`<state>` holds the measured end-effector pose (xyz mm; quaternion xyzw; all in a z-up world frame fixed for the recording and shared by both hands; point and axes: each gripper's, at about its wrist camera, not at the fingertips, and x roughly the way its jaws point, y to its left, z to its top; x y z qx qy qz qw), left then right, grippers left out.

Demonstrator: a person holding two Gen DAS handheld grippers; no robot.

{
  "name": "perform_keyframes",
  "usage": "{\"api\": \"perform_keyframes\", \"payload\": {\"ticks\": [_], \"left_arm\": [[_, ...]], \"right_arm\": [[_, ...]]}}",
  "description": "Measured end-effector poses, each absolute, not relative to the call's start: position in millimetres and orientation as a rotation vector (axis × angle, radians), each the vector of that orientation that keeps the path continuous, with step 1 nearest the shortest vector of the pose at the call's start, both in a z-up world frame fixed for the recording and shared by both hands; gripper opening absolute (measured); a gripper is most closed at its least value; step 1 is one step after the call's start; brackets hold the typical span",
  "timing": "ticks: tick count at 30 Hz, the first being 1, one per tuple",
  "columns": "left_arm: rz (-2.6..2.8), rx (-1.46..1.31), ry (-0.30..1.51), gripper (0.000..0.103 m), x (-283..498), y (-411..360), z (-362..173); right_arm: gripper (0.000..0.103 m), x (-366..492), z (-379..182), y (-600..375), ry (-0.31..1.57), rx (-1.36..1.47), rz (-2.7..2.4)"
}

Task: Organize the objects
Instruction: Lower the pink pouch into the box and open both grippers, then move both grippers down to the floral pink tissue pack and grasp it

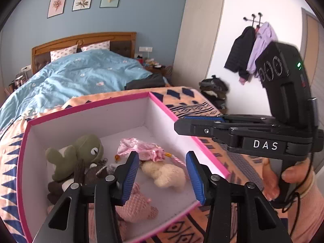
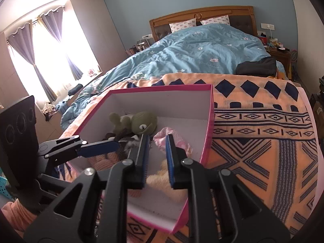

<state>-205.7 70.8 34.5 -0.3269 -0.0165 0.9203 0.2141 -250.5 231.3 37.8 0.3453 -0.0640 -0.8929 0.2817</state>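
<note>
A pink-rimmed white box (image 1: 162, 105) sits on the patterned orange blanket (image 1: 202, 101); it also shows in the right wrist view (image 2: 210, 121). Inside lie a green frog plush (image 1: 81, 154), a cream plush (image 1: 164, 174), a pink knitted toy (image 1: 135, 206), a pink frilly cloth (image 1: 141, 147) and a dark brown plush (image 1: 91, 174). My left gripper (image 1: 163, 178) is open and empty above the box's near side. My right gripper (image 2: 157, 160) is open and empty over the box's near right corner; it shows from the side in the left wrist view (image 1: 182, 124). The frog (image 2: 141, 123) shows in the right wrist view too.
The bed carries a blue duvet (image 2: 202, 50) and a dark garment (image 2: 257, 65) behind the blanket. A wooden headboard (image 1: 85, 38) stands at the wall. Jackets hang on hooks (image 1: 253, 46) to the right. A bright window with curtains (image 2: 50, 60) is on the left.
</note>
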Motion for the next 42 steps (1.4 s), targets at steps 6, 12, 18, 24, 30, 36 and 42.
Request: {"api": "perform_keyframes", "payload": {"ticks": [6, 12, 18, 24, 30, 36, 42], "left_arm": [[2.538, -0.786, -0.087, 0.060, -170.0, 57.2, 51.8], [2.522, -0.695, -0.061, 0.067, -126.8, 55.0, 59.3], [2.534, -0.727, 0.004, 0.068, -101.4, 63.2, 39.7], [2.494, -0.826, 0.034, 0.068, -88.8, 75.4, 5.8], [2.451, -0.957, 0.009, 0.068, -84.6, 78.2, -29.8], [2.421, -1.050, -0.055, 0.068, -81.3, 74.9, -51.7], [2.394, -1.085, -0.092, 0.064, -78.8, 72.8, -58.1]], "right_arm": [[0.032, -217.2, 44.4, 239.9, -0.191, 0.863, -2.391], [0.045, -172.2, 44.2, 248.1, -0.197, 0.803, -2.380], [0.049, -140.3, 24.9, 253.2, -0.227, 0.836, -2.331], [0.050, -121.6, -15.5, 252.6, -0.280, 0.951, -2.289], [0.050, -111.2, -48.6, 249.2, -0.295, 1.060, -2.259], [0.050, -105.1, -69.8, 248.8, -0.346, 1.124, -2.225], [0.050, -99.0, -81.6, 249.8, -0.388, 1.161, -2.200]]}}
